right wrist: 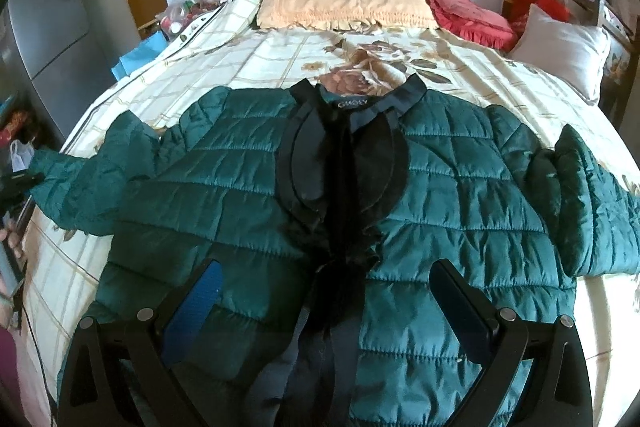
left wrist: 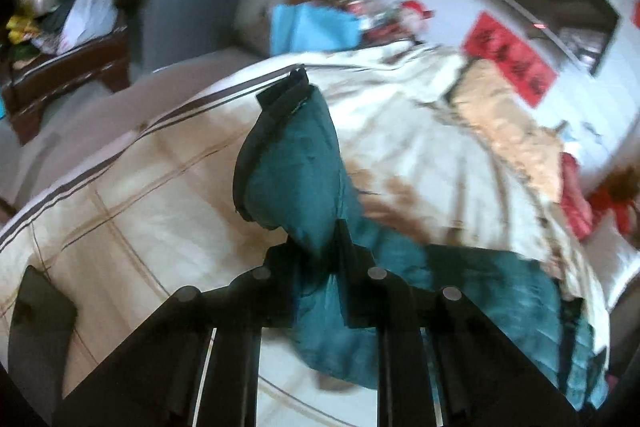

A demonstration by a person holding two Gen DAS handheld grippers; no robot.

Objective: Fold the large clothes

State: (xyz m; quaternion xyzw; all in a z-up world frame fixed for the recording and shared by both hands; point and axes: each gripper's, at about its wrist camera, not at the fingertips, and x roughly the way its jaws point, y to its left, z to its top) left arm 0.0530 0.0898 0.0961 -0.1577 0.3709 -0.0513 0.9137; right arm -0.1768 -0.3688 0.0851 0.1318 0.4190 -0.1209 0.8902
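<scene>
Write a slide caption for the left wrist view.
Left gripper shut on the green jacket sleeve, raised above the floral bedspread.

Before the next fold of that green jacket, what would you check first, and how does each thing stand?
1. Left tool closed on the sleeve of the teal quilted puffer jacket: ok.
2. Right tool open, holding nothing: ok.
3. Jacket lying spread, front up, on the cream floral bedspread: ok.
4. Other sleeve flat: not ok, it is doubled over.
5. Bed beyond the collar free up to the yellow frilled pillow: ok.
6. Sleeve cuff gripped firmly enough: cannot tell.
</scene>
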